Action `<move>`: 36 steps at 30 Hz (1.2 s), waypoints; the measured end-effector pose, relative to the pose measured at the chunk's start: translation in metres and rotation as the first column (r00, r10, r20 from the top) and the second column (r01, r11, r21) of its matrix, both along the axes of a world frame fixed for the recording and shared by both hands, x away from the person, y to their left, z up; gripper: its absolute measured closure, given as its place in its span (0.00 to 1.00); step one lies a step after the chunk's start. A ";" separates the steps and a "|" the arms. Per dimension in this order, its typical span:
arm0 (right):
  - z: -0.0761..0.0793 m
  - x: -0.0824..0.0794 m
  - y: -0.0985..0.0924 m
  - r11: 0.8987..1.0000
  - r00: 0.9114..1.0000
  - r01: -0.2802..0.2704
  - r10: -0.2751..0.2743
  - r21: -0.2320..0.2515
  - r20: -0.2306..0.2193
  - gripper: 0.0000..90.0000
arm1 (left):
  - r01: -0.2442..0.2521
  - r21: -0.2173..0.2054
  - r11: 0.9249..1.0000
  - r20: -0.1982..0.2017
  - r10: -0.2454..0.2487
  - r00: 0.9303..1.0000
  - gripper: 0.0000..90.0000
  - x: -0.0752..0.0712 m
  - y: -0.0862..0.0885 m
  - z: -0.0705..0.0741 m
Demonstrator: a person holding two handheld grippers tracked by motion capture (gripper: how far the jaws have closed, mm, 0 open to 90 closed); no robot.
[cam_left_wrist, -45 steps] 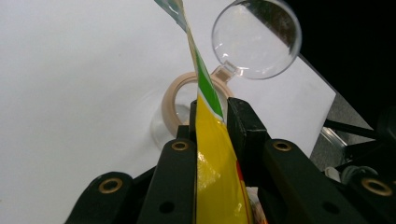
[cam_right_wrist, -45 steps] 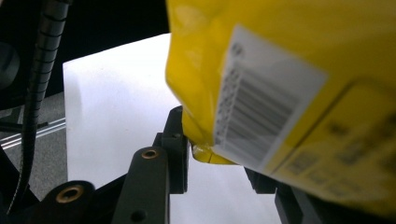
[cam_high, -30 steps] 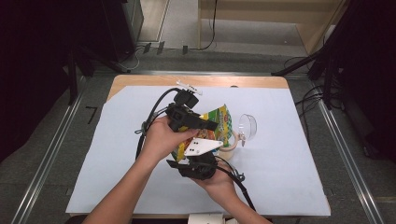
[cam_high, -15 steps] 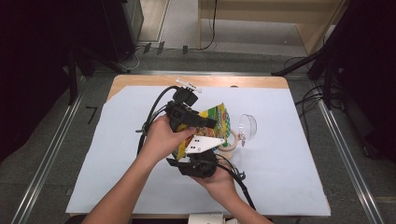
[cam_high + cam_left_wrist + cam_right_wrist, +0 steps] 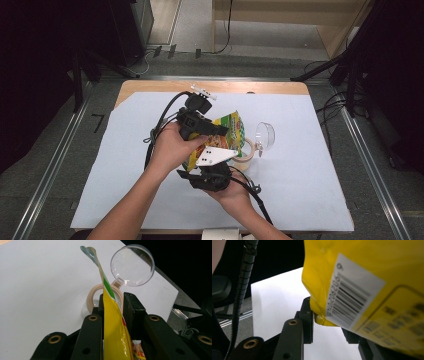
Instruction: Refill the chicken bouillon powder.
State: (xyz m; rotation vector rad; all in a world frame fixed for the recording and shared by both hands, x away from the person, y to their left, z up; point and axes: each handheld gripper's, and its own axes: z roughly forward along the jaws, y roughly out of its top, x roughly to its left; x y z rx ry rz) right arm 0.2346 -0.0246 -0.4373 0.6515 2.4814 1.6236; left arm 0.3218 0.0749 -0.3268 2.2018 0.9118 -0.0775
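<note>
Left hand-held gripper [image 5: 212, 131] pinches the upper edge of the yellow snack bag [image 5: 113, 325]. In the left gripper view the bag's thin sealed edge runs up between the two black jaws; one jaw lies flat on the film, the other side shows a slight gap, and the jaws have just been closing onto it. Looks like a grip on the seal strip, probably to pull it apart.

Right hand-held gripper [image 5: 212, 172] sits lower, under the bag, with its grey three-cornered plate [image 5: 215, 156] on top. In the right gripper view the bag's bottom corner [image 5: 322, 320] hangs down between the jaws, barcode label [image 5: 352, 292] facing the camera. The left jaw touches the corner; the right jaw is mostly hidden behind the bag, so a firm pinch can't be confirmed, though the narrow spread suggests a light hold that steadies the bottom while the left works the top.

The bag is held up off the surface [image 5: 310, 165], near its middle, between both hands. Just behind it on the white sheet lie a roll of tape [image 5: 93, 296] and a clear round plastic lid [image 5: 132, 265] with a small tab, touching the tape roll's rim. Neither is being handled.

Two-ended hold reads as setup for tearing or opening; the seal is not yet open.
</note>
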 end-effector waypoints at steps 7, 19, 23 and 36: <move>0.001 0.000 0.000 1.000 1.000 0.006 -0.006 0.000 0.002 0.75 | 0.000 -0.002 1.000 0.012 0.000 1.000 0.86 -0.001 0.000 0.002; 0.001 -0.004 0.003 1.000 1.000 -0.011 0.011 0.004 0.018 0.66 | -0.012 0.003 1.000 -0.001 0.012 1.000 0.85 0.000 0.001 0.002; 0.002 -0.002 0.000 1.000 1.000 0.005 -0.005 0.010 0.008 0.75 | -0.006 0.001 1.000 -0.004 0.006 1.000 0.85 -0.001 0.000 0.002; 0.000 -0.002 -0.001 1.000 1.000 0.019 -0.019 0.014 0.004 0.75 | -0.007 -0.001 1.000 -0.001 0.007 1.000 0.85 -0.002 -0.002 0.001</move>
